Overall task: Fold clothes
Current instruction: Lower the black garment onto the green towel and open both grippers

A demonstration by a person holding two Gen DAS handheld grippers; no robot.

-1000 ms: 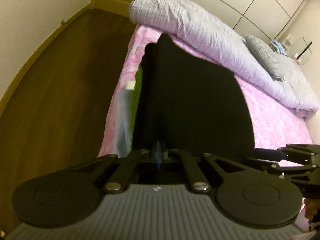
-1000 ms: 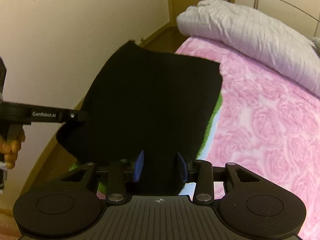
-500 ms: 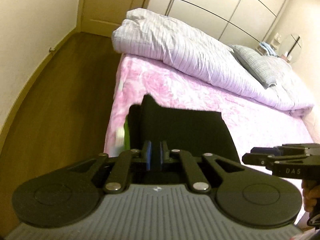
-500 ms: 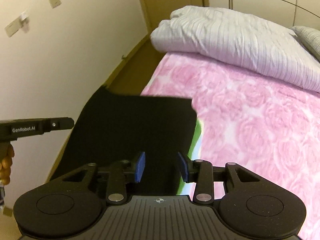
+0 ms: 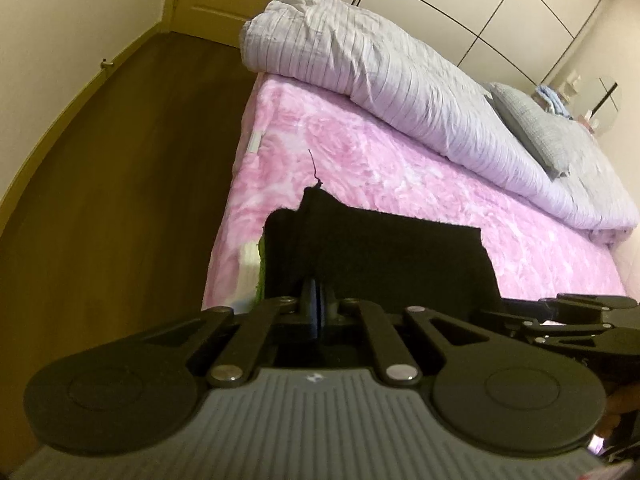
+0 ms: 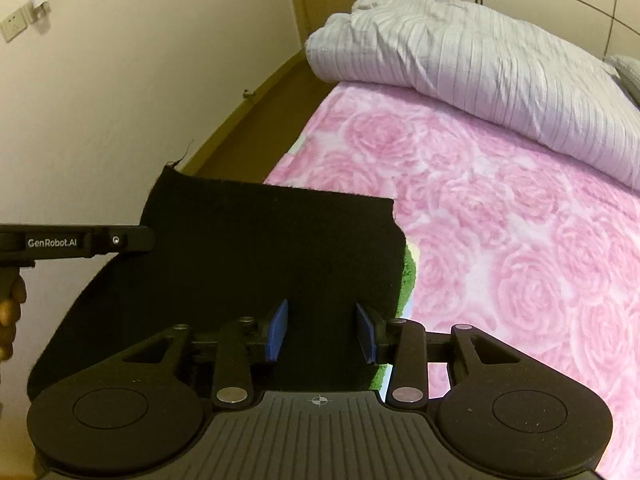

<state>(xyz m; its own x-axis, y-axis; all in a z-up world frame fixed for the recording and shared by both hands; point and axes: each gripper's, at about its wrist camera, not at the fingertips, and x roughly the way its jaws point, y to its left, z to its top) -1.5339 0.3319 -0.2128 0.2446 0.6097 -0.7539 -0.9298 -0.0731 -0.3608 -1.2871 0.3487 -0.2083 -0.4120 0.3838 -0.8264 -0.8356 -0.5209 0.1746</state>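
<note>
A black knit garment point(image 6: 260, 256) hangs spread between both grippers above the near corner of the bed, a loose thread at its top left corner. My left gripper point(image 5: 318, 304) is shut on a fold of the garment point(image 5: 380, 256); in the right wrist view it comes in from the left point(image 6: 132, 240) at the cloth's left edge. My right gripper point(image 6: 320, 334) has its blue pads point(image 6: 276, 332) set apart around a thick bunch of the cloth and holds it. In the left wrist view it point(image 5: 560, 312) sits at the garment's right edge.
Something green point(image 6: 408, 276) lies under the garment on the pink rose blanket point(image 6: 500, 208). A rolled striped duvet point(image 5: 400, 80) and a grey pillow point(image 5: 528, 124) fill the far side of the bed. Dark wooden floor point(image 5: 120, 200) runs along the left. A person's fingers point(image 6: 10, 312) show at the left edge.
The garment stood high and filled both views; its top edge has now dropped, and far more of the pink blanket shows. Both grippers moved along with it.
</note>
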